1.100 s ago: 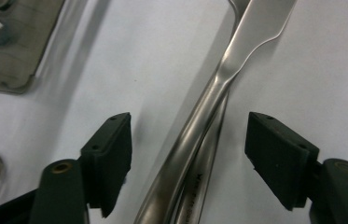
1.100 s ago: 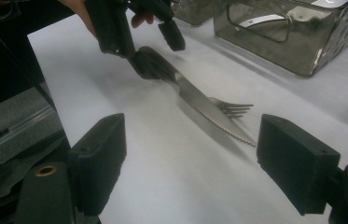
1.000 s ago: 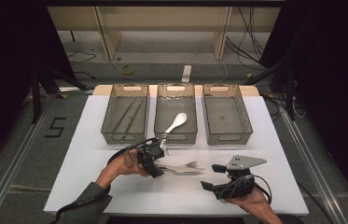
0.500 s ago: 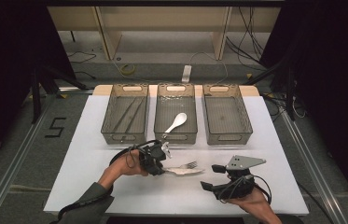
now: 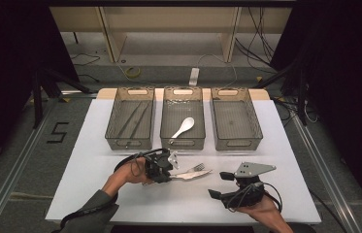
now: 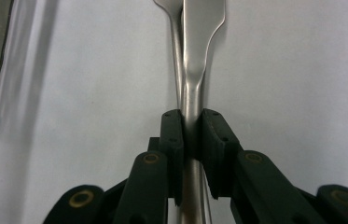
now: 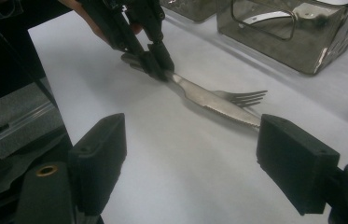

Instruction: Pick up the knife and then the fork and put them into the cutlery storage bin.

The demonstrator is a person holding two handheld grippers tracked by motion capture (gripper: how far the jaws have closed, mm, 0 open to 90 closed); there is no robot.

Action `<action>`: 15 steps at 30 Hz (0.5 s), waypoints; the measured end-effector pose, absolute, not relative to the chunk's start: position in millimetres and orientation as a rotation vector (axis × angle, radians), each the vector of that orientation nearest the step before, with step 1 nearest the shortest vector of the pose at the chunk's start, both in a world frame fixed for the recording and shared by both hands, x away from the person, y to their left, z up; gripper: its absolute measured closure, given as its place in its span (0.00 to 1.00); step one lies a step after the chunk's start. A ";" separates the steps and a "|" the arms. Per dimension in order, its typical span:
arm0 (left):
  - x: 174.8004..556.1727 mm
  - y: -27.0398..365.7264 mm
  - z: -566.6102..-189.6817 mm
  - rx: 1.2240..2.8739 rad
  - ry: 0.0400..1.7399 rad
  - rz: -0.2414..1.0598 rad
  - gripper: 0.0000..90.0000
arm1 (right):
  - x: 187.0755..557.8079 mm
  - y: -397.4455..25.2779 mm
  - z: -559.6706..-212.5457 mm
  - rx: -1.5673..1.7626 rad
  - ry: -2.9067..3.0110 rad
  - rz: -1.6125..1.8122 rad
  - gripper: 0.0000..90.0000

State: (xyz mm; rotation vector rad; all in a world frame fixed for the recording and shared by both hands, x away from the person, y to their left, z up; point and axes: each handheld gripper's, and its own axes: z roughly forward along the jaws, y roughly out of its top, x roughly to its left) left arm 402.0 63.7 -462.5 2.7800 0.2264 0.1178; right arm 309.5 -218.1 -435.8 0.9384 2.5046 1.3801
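- My right gripper (image 7: 190, 163) fingers (image 7: 99, 158) stand wide apart at the bottom.
- Upper middle, my left gripper (image 7: 155, 65) clamps the knife (image 7: 209, 100) beside a fork (image 7: 241, 98) on the bench (image 7: 171, 154).

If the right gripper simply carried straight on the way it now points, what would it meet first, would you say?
Most likely the knife and fork lying together, held at the handle end by the left gripper. The right gripper is open, and bare white table lies between, though depth is uncertain.
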 end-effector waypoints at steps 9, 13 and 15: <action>400.5 64.7 -461.8 2.764 0.256 0.105 0.88 | 309.3 -218.2 -435.6 0.938 2.504 1.384 0.28; 398.8 65.4 -455.7 2.720 0.294 0.080 0.88 | 309.3 -218.5 -435.5 0.940 2.501 1.387 0.28; 397.6 64.9 -452.6 2.714 0.292 0.083 0.88 | 309.1 -218.6 -435.3 0.937 2.501 1.386 0.28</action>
